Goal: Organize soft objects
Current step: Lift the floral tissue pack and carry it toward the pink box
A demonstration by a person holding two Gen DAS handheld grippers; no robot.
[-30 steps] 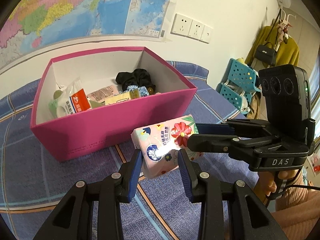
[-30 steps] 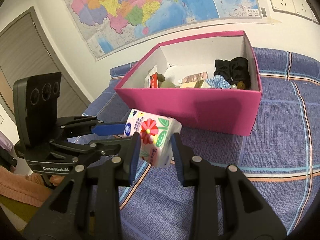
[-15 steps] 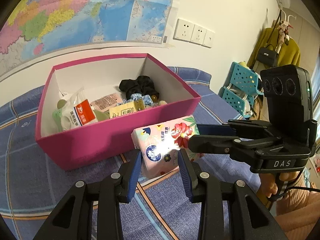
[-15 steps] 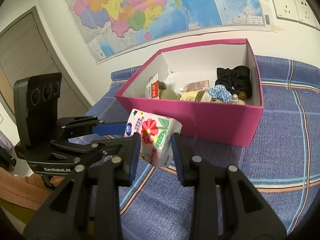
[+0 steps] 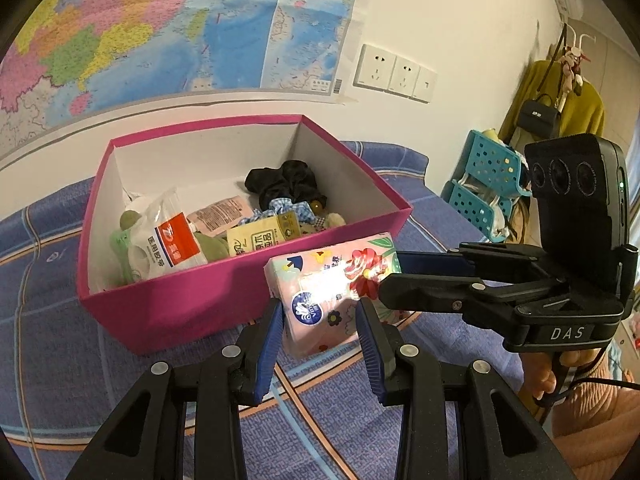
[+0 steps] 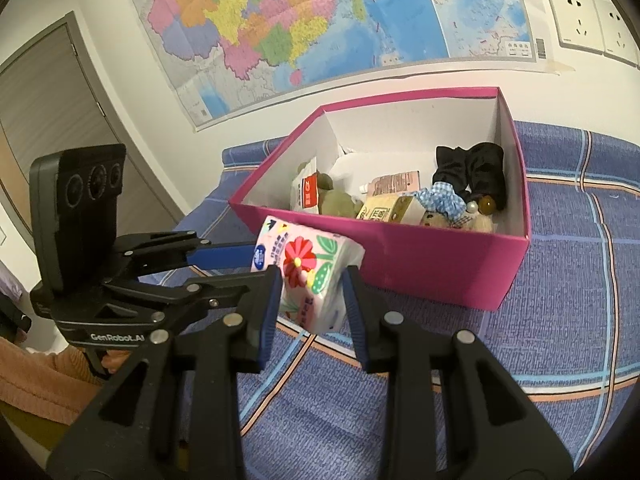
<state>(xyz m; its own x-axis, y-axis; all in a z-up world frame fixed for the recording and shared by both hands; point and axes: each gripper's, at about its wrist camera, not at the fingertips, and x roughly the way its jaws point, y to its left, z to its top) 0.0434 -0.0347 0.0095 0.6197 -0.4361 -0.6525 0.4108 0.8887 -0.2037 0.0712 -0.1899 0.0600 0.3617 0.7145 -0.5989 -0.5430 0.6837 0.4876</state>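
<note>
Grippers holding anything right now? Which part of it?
Both clamp the floral tissue pack: left gripper on its near end, right gripper on the other end. It is just outside the pink box.

A map and sockets are on the wall, a teal rack stands below a yellow coat, and a door is left.
</note>
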